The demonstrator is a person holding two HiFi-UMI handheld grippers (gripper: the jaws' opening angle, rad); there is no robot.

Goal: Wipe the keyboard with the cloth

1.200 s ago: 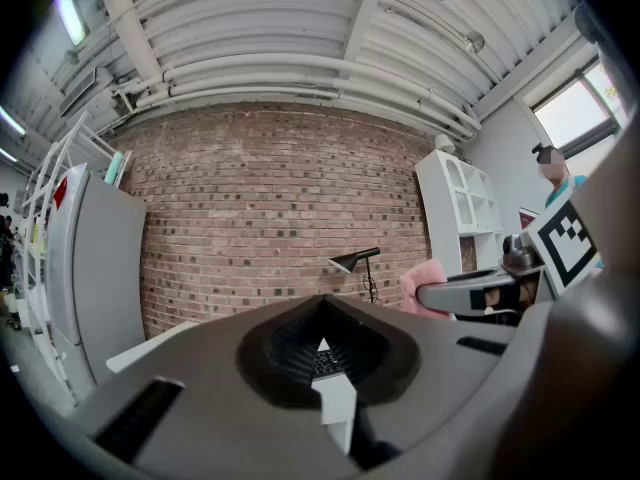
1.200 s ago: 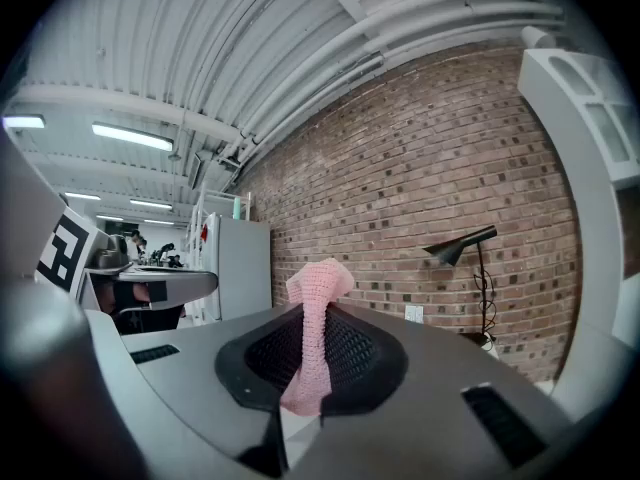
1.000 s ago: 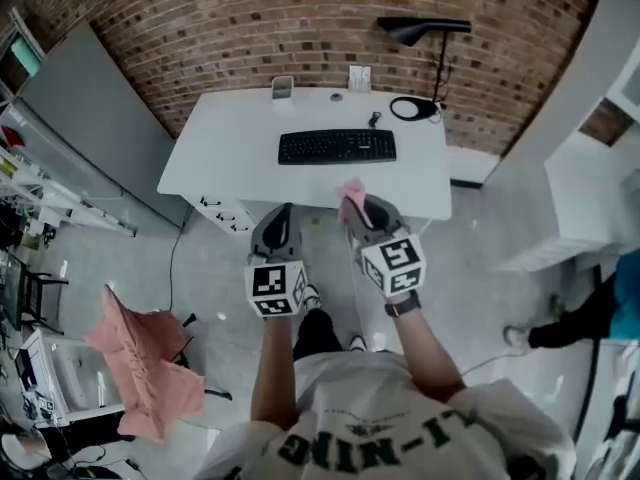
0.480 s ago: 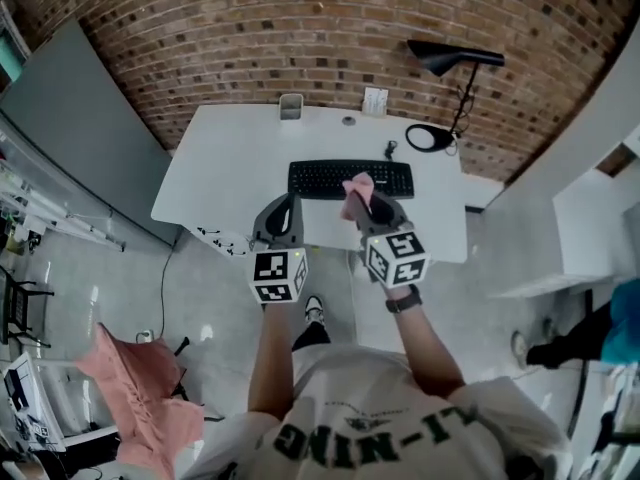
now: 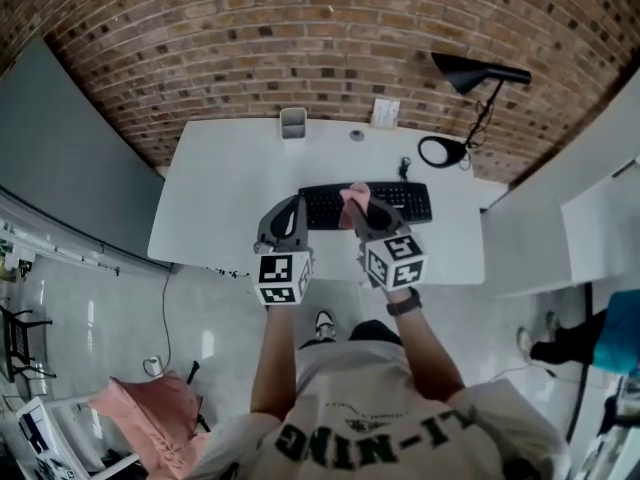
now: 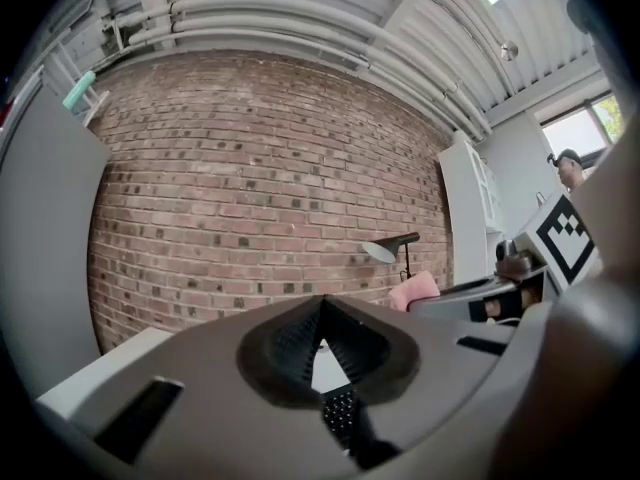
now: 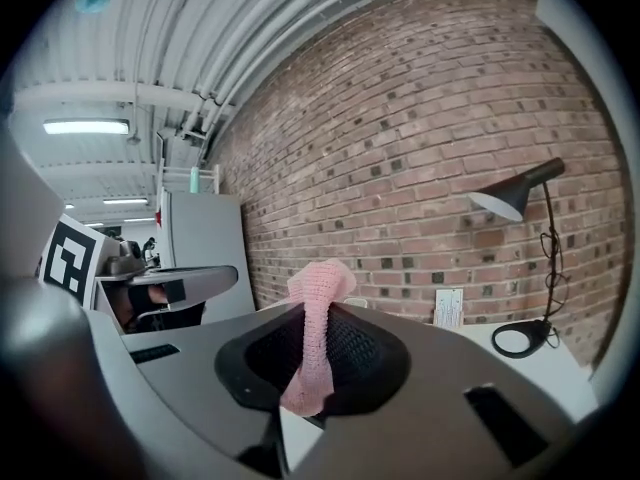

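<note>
Wall (image 5: 320, 28): brick, behind the worktop.
Worktop (image 5: 220, 198): white, against the wall.
Lamp (image 5: 478, 73): black, its round base at the worktop's far right corner.
Keyboard (image 5: 412, 200): black, lying flat right of the worktop's centre, partly hidden by both grippers.
Left gripper (image 6: 322, 310): fingers together at the tips, nothing between them.
Right gripper (image 7: 322, 318): fingers clamped on the cloth.
Cloth (image 5: 353, 195): pink, sticking up past the fingertips, over the keyboard.
Pot (image 5: 292, 122): small, grey, by the wall; perhaps a pen holder.
</note>
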